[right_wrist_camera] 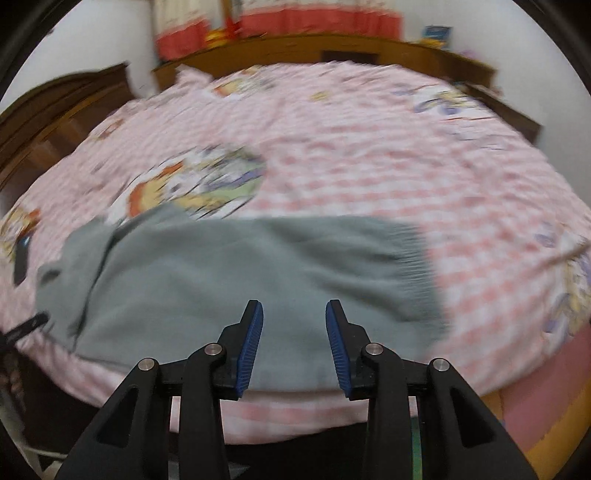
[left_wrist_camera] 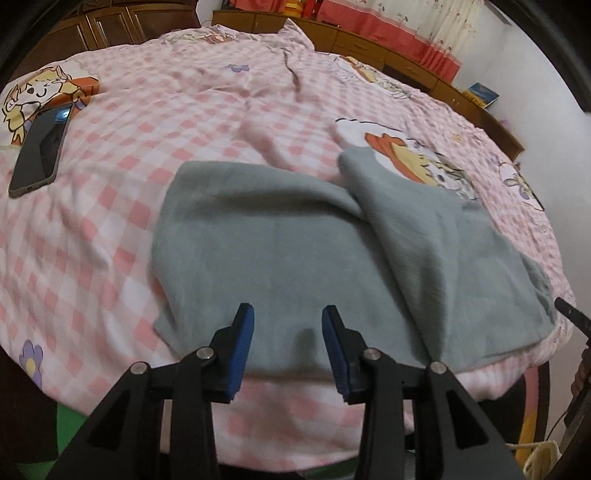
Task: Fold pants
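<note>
Grey pants (left_wrist_camera: 295, 251) lie on the bed near its front edge, with one part folded over on the right side. In the right wrist view the pants (right_wrist_camera: 240, 273) stretch across, with a ribbed band at their right end. My left gripper (left_wrist_camera: 288, 314) is open and empty, its blue pads just above the pants' near edge. My right gripper (right_wrist_camera: 294, 308) is open and empty above the near edge of the pants. The right wrist view is blurred.
The bed has a pink checked cover (left_wrist_camera: 147, 129) with cartoon prints. A dark phone (left_wrist_camera: 40, 147) lies on the bed at the far left. Wooden cabinets (left_wrist_camera: 369, 44) and red-trimmed curtains (left_wrist_camera: 388, 26) stand behind the bed.
</note>
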Motion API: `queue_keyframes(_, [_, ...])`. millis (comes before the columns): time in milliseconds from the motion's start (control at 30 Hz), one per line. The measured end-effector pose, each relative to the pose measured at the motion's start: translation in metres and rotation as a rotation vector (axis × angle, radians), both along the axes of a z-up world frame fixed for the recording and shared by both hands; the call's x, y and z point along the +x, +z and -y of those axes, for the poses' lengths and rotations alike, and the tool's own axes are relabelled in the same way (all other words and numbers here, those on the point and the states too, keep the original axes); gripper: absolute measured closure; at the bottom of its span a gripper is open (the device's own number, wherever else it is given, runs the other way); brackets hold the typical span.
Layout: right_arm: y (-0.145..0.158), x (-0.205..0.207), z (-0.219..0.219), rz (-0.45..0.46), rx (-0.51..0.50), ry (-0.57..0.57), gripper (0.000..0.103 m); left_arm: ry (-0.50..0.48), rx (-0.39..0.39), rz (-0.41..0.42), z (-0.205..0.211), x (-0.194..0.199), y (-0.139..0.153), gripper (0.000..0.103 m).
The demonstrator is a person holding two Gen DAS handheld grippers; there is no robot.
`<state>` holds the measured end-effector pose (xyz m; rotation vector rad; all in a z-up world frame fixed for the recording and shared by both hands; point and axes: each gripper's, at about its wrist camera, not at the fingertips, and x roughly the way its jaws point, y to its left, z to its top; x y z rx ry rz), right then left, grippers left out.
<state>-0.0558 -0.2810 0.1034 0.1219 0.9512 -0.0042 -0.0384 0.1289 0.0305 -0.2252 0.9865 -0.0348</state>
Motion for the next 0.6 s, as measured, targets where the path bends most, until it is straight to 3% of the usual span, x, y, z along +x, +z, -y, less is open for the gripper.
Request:
queue_keyframes(167, [-0.035,0.019,-0.059,-0.079,0.054,0.126,0.067,0.033,0.102,-0.039,-0.01,0.015,-0.014,0.063])
queue_keyframes(300, [-0.071,0.028,-0.096,-0.14,0.003,0.187,0.066,0.045,0.11,-0.044,-0.024,0.017,-0.022,0.063])
queue_keyframes(367, [-0.08,0.028,-0.099,-0.125,-0.018,0.189,0.064,0.035,0.109,-0.04,-0.027,0.016,-0.021,0.064])
queue_keyframes(500, [-0.072,0.028,-0.1,-0.151,-0.011,0.174,0.062,0.011,0.102,-0.031,-0.022,0.014,-0.009,0.064])
queue_keyframes(600, [-0.052,0.03,-0.108,-0.105,0.021,0.189,0.062,-0.016,0.068,0.0,-0.013,0.013,0.002,0.064])
